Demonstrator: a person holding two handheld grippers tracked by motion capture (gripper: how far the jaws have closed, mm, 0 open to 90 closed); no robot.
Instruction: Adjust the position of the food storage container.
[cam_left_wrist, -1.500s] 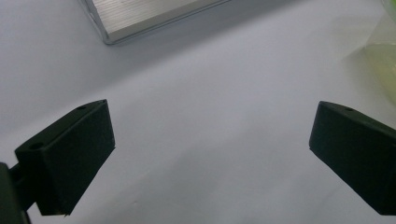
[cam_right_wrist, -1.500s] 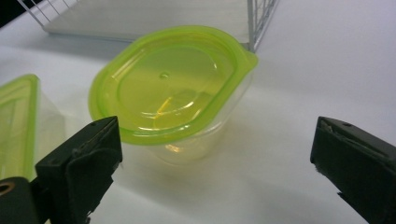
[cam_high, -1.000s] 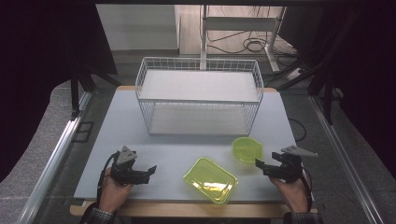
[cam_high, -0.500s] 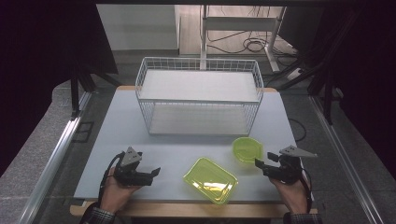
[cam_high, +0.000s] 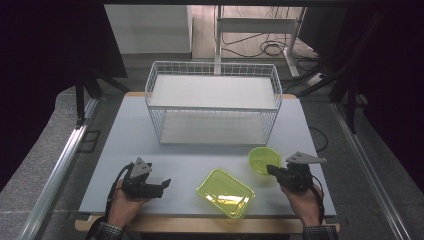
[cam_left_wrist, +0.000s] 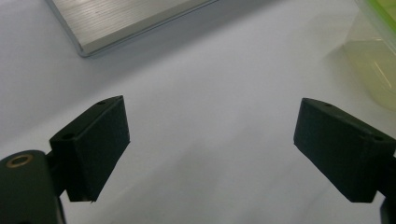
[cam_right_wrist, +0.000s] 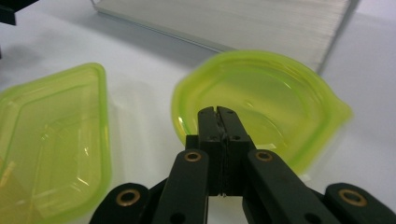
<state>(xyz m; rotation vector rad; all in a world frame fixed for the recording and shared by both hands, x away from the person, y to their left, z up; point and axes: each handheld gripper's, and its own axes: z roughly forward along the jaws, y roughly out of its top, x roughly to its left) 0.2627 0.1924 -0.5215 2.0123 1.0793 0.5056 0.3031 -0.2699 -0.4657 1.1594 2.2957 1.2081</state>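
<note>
The table (cam_high: 125, 140) is a pale grey slab, and toward twelve o'clock on it stands the wire basket (cam_high: 212, 107), white, open at the top, its floor bare. Below the basket, near six o'clock, lies the tray (cam_high: 225, 192), a shallow yellow-green rectangle set at a slant. Up at about two o'clock from the tray, just apart from it, sits the bowl (cam_high: 263, 159), round, the same clear yellow-green.

The right gripper (cam_high: 270, 170) lies at the bowl's near rim, at about four o'clock on the table. Its jaws have just been closing and now stand pressed together; in the right gripper view (cam_right_wrist: 218, 110) their tips meet right at the bowl's (cam_right_wrist: 261, 121) near edge, though whether the thin rim is caught between them I cannot tell. The tray (cam_right_wrist: 51, 140) lies at nine o'clock in that view.

The left gripper (cam_high: 162, 183) rests low at about seven o'clock on the table, well left of the tray, jaws spread wide over bare table (cam_left_wrist: 210, 154) with nothing between them.
</note>
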